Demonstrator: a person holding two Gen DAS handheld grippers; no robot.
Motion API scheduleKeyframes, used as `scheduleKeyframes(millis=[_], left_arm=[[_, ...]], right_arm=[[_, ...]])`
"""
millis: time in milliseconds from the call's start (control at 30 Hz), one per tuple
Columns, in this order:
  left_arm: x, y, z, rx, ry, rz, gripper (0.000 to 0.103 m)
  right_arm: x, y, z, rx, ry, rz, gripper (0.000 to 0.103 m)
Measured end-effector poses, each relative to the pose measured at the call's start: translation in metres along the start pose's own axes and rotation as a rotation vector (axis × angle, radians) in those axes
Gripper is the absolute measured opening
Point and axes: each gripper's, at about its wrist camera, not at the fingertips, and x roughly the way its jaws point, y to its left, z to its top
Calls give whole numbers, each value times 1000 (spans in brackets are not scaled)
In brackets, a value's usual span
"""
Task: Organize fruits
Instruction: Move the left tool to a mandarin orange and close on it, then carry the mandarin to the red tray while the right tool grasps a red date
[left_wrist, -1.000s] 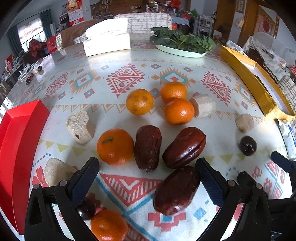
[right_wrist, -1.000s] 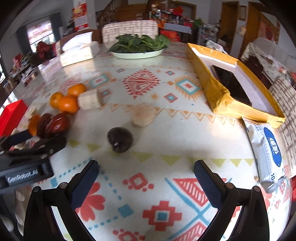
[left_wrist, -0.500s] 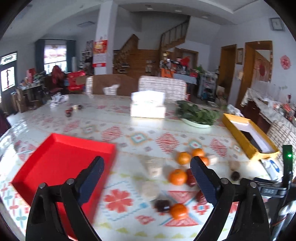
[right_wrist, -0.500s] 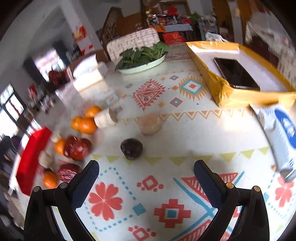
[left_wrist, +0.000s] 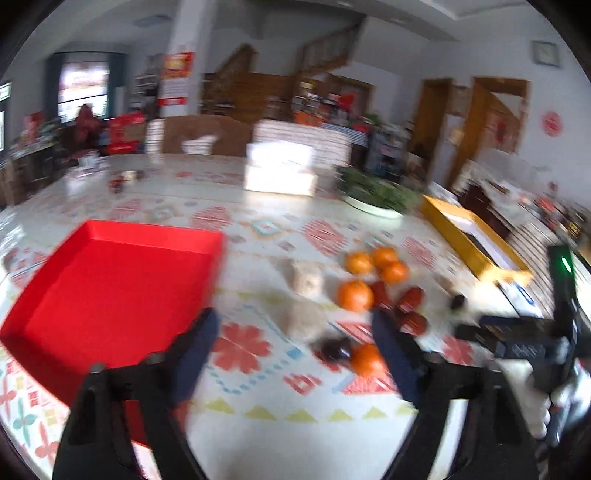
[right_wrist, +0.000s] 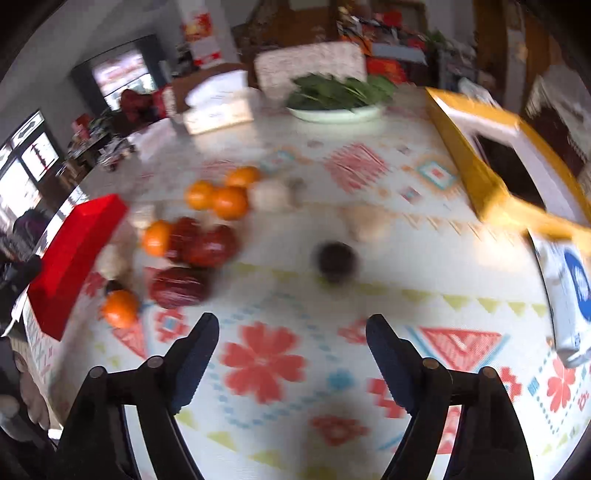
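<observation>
Several oranges (left_wrist: 354, 294) and dark red dates (left_wrist: 410, 300) lie in a cluster on the patterned tablecloth, with pale chunks (left_wrist: 306, 277) among them; both views are blurred. An empty red tray (left_wrist: 110, 280) sits to their left. My left gripper (left_wrist: 295, 332) is open and empty, raised above the table near the tray. My right gripper (right_wrist: 291, 332) is open and empty, short of a dark round fruit (right_wrist: 335, 260). The cluster also shows in the right wrist view: oranges (right_wrist: 229, 201), dates (right_wrist: 210, 245), red tray (right_wrist: 74, 251).
A yellow box (right_wrist: 491, 162) stands at the right with a wipes pack (right_wrist: 569, 291) before it. A plate of greens (right_wrist: 336, 98) and a tissue box (right_wrist: 218, 105) stand at the far side. The other gripper (left_wrist: 535, 332) shows at the left view's right edge.
My left gripper has pulled back and up from right over the fruit, so the red tray now fills its left side. My right gripper has risen and turned left, showing more of the cluster.
</observation>
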Motion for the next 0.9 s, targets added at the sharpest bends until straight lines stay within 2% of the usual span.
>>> scheduleKeyframes(millis=[100, 133, 267, 467, 500, 600, 667, 800, 900], left_arm=[[7, -13, -8, 59, 44, -71, 52], [8, -16, -10, 75, 53, -84, 51], [11, -24, -13, 119, 75, -121, 51], [18, -34, -18, 132, 108, -152, 51], [18, -35, -19, 137, 111, -155, 51], [18, -41, -19, 166, 117, -168, 51], [18, -46, -18, 190, 127, -189, 51], [25, -64, -15, 292, 150, -211, 51], [41, -75, -14, 369, 178, -198, 51]], right_arm=[[14, 14, 8, 19, 20, 85, 76], [21, 17, 11, 32, 25, 104, 74], [35, 31, 17, 63, 30, 149, 70], [47, 60, 23, -2, 45, 148, 70], [47, 64, 22, -23, 50, 143, 66], [45, 66, 18, -53, 57, 136, 44], [43, 60, 16, -41, 62, 142, 37], [35, 42, 12, -17, 62, 126, 36], [28, 24, 8, 21, 60, 122, 35]])
